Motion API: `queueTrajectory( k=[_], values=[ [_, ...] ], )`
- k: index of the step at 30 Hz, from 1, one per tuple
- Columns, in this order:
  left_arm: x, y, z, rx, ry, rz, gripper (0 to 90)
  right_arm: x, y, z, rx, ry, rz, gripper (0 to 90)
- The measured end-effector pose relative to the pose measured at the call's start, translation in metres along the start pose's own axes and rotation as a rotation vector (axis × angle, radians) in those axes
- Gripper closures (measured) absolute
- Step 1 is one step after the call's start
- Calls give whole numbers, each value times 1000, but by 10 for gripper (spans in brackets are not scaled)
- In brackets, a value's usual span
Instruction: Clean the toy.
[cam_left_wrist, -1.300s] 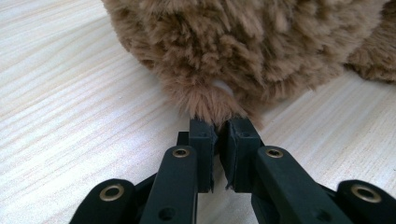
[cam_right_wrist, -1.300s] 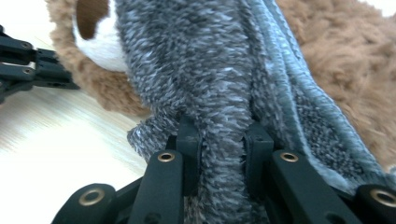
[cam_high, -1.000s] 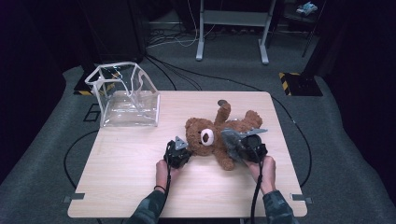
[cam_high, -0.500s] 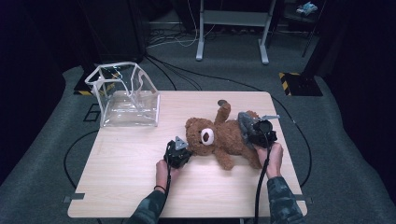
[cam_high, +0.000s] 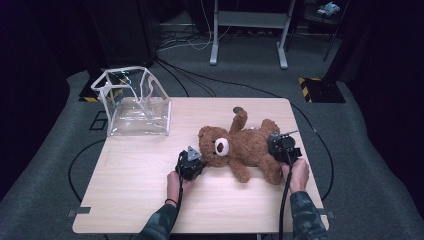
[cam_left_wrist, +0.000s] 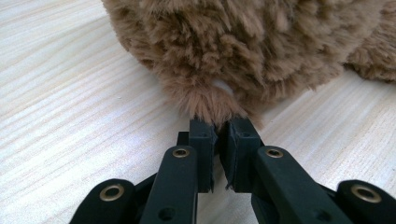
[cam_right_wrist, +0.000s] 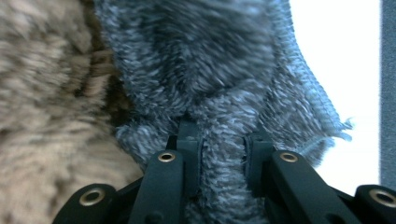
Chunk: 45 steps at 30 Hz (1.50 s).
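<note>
The left gripper (cam_left_wrist: 217, 133) is pinched tight on a tuft of brown fur at the bear's (cam_high: 240, 147) head. The right gripper (cam_right_wrist: 219, 140) is clamped on a fold of grey cloth (cam_right_wrist: 224, 84) at the bear's right side. The bear lies on its back near the middle of the table (cam_high: 135, 195), between the two hands. A clear bag (cam_high: 135, 102) stands at the far left corner.
</note>
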<state>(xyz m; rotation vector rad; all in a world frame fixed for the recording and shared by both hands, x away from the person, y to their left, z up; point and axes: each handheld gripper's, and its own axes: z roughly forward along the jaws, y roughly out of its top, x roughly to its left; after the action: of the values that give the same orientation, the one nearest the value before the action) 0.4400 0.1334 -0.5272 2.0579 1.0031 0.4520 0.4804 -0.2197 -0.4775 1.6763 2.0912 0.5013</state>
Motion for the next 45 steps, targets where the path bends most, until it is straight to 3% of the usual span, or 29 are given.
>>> queueTrajectory(
  k=[1,5,8,11,15,19,22,25,27,30,33,35,37,38,40,45],
  values=[
    [0,0,0,2,0,1,828,-1,0,-6,-16,6,29,739],
    [0,0,0,3,0,1,828,-4,3,-33,-137,73,55,739],
    [0,0,0,3,0,1,828,7,11,-39,-172,115,14,739],
    [0,0,0,4,0,3,828,12,17,-28,-154,121,-28,739],
    [0,0,0,4,1,7,828,-1,22,-10,-112,101,19,741],
    [0,0,0,6,-1,7,828,-17,24,3,-40,11,68,740],
    [0,0,0,3,1,1,828,-24,21,-7,-52,5,101,737],
    [0,0,0,2,0,7,828,-22,20,-29,-102,13,73,736],
    [0,0,0,4,1,7,828,-15,20,-45,-123,29,59,735],
    [0,0,0,2,1,5,828,-1,18,-66,-154,103,42,735],
    [0,0,0,4,5,10,828,20,15,-74,-149,148,-21,734],
    [0,0,0,4,6,9,828,33,11,-68,-117,110,-67,734],
    [0,0,0,4,6,5,828,36,5,-57,-84,60,-96,734],
    [0,0,0,1,5,0,828,34,0,-52,-75,52,-104,734],
    [0,0,0,6,5,-2,828,26,-9,-49,-73,63,-72,734],
    [-1,0,0,-4,6,-4,828,7,-31,-54,-40,26,-53,735]
  ],
)
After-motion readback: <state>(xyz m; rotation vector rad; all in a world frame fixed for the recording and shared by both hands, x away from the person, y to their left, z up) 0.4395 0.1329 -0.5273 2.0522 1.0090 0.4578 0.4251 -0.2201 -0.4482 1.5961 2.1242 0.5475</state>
